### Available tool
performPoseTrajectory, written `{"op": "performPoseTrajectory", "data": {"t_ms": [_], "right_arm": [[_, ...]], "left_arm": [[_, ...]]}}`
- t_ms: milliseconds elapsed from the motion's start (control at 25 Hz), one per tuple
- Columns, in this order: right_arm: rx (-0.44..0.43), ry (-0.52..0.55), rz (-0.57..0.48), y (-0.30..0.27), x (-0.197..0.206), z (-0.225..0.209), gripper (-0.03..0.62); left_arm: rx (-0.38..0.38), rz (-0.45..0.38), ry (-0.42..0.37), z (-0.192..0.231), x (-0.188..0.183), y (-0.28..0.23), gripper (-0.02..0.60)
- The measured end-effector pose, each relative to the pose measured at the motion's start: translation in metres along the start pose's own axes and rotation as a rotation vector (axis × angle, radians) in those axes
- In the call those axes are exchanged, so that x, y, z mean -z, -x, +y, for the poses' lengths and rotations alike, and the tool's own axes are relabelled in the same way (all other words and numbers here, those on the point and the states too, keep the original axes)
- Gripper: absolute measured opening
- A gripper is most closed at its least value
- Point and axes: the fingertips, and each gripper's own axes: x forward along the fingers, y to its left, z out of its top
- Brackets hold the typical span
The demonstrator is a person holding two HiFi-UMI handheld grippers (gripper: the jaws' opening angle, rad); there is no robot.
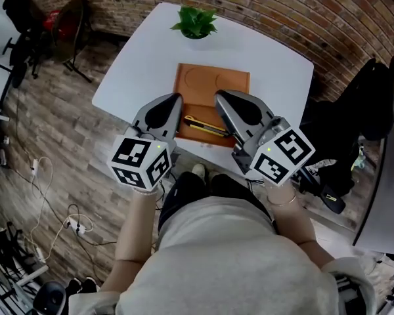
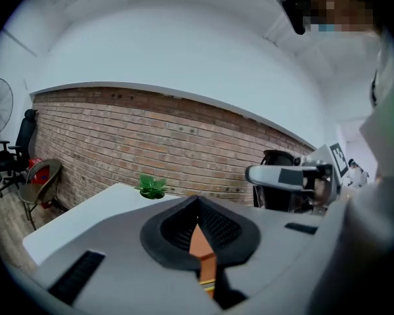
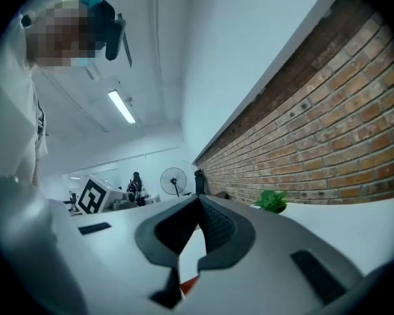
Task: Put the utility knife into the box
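Note:
A yellow and black utility knife (image 1: pixel 207 127) lies across the near part of the flat brown box (image 1: pixel 213 84) on the white table (image 1: pixel 138 64). My left gripper (image 1: pixel 177 98) hovers above the box's left near corner, jaws shut and empty. Just right of the knife, my right gripper (image 1: pixel 218 96) is also shut with nothing in it. In the left gripper view the shut jaws (image 2: pixel 197 202) leave a slit showing the brown box (image 2: pixel 200 248) and a strip of the knife (image 2: pixel 207 283). A sliver of the box (image 3: pixel 189 283) shows under the shut right gripper (image 3: pixel 198 199).
A small green potted plant (image 1: pixel 196 22) stands at the table's far edge, beyond the box. A brick wall (image 1: pixel 282 12) runs behind the table. A black chair (image 1: pixel 354 117) stands at the right, and cables lie on the wooden floor (image 1: pixel 46 176) at the left.

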Motion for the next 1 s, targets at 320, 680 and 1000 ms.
{"op": "performPoseTrajectory", "data": {"t_ms": [320, 680, 1000], "right_arm": [[0.079, 0.034, 0.022, 0.019, 0.006, -0.009, -0.002], [0.162, -0.042, 0.032, 0.041, 0.021, -0.027, -0.002], [0.204, 0.004, 0.169, 0.041, 0.045, -0.033, -0.002]], "left_arm": [[0.102, 0.009, 0.002, -0.035, 0.01, -0.015, 0.006], [0.08, 0.048, 0.031, -0.041, 0.025, -0.019, 0.006], [0.059, 0.105, 0.046, -0.04, 0.041, -0.017, 0.006]]}}
